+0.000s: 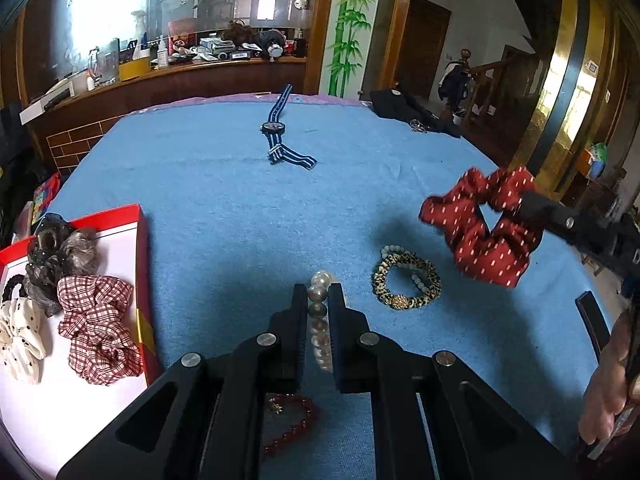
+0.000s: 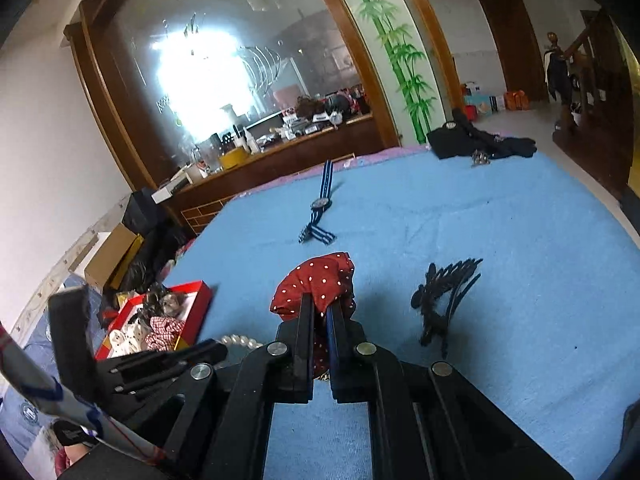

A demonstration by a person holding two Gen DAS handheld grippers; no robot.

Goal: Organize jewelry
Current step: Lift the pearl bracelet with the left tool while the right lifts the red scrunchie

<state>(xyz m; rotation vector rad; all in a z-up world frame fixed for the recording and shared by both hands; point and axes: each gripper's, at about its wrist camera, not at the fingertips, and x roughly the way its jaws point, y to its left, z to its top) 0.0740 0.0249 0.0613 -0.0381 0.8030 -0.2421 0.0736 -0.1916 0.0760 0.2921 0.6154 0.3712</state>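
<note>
My left gripper (image 1: 319, 298) is shut on a pearl bracelet (image 1: 320, 320), held just above the blue cloth. My right gripper (image 2: 320, 304) is shut on a red dotted scrunchie (image 2: 316, 284) and holds it in the air; the scrunchie also shows at the right of the left wrist view (image 1: 484, 224). A red box (image 1: 142, 240) at the left holds several scrunchies, among them a checked one (image 1: 96, 320). A leopard-print bracelet (image 1: 406, 284) and a beaded bracelet (image 1: 396, 250) lie on the cloth. A red bead bracelet (image 1: 292, 424) lies under the left gripper.
A blue striped watch (image 1: 276, 130) lies far across the blue cloth (image 1: 240, 208). A black hair claw (image 2: 440, 300) lies to the right. Dark clothing (image 2: 472, 138) sits at the far edge. A wooden counter with clutter stands behind the table.
</note>
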